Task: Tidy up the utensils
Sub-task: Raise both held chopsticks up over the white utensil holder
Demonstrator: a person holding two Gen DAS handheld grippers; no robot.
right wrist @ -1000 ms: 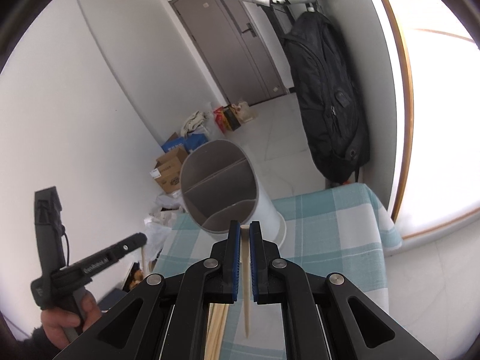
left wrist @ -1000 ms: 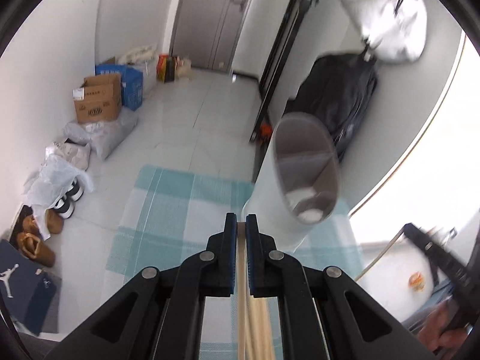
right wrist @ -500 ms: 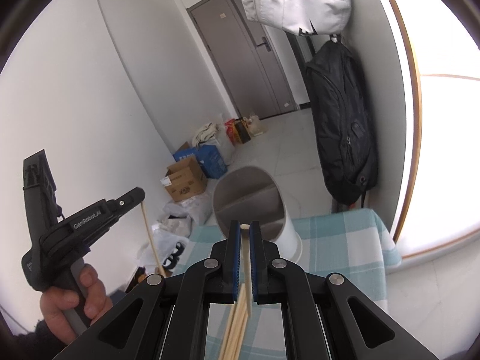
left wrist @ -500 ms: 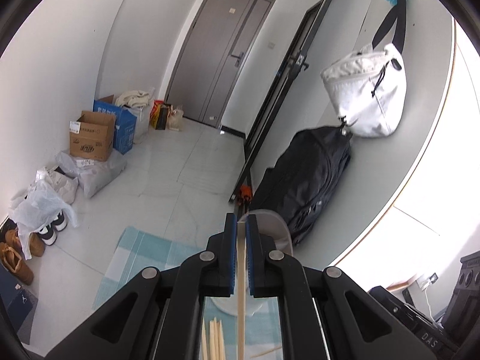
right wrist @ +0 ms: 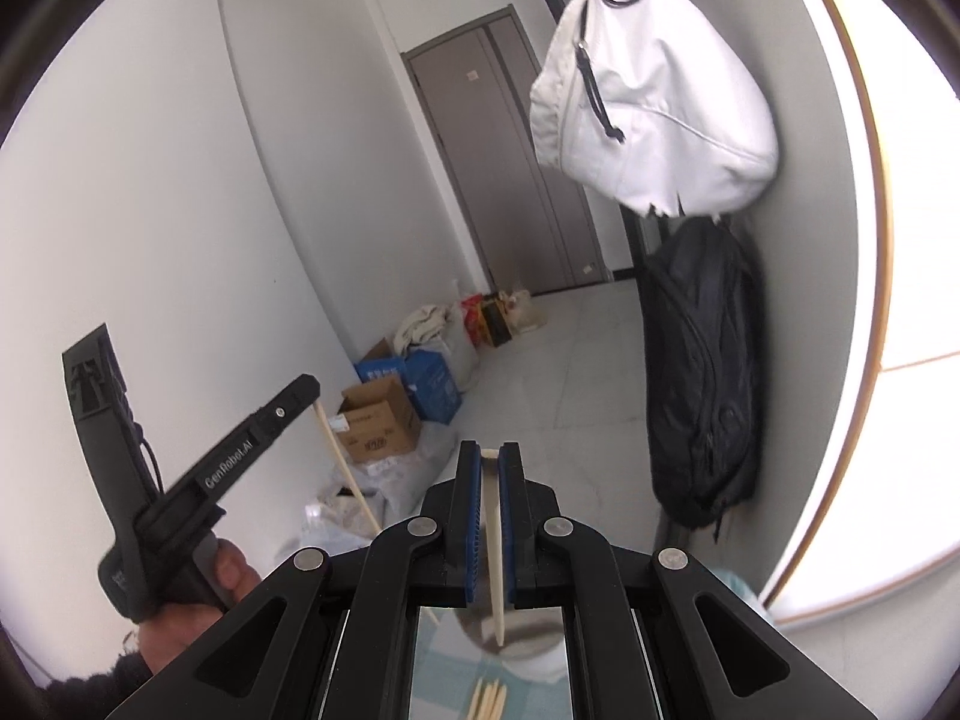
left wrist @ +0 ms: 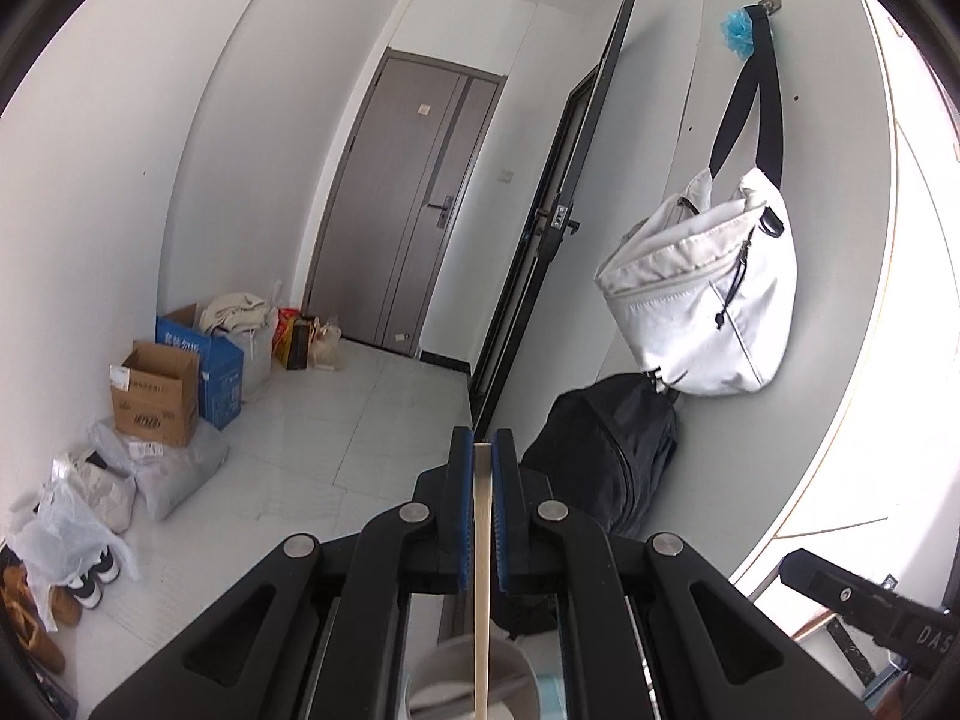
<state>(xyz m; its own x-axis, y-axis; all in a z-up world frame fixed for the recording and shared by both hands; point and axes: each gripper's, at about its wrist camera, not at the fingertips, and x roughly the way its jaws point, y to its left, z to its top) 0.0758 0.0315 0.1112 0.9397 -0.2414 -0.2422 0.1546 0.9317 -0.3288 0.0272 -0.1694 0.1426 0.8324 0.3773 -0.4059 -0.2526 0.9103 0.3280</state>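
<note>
The left claw (left wrist: 483, 450) is clamped on one chopstick (left wrist: 482, 570), which runs down between its blue pads toward the round white holder (left wrist: 516, 669) low in the left wrist view. The right claw (right wrist: 490, 462) is clamped on a second chopstick (right wrist: 495, 552), its tip hanging over the holder's (right wrist: 528, 645) grey mouth.

Only the right wrist view shows the left claw from outside: at the left, a hand (right wrist: 198, 600) grips its black handle, and the chopstick (right wrist: 348, 468) slants down from its tip. It alone also shows spare chopsticks (right wrist: 489, 699) lying on the checked cloth (right wrist: 438, 660) of the counter, near the holder.

The left wrist view alone shows shoes (left wrist: 36, 612) by the left wall, and a corner of the right claw's body (left wrist: 870, 606) at the right edge. Both views show a white bag (left wrist: 702, 294) hanging above a black backpack (left wrist: 612, 462), and boxes (left wrist: 156, 393) near the far door (left wrist: 408, 204).
</note>
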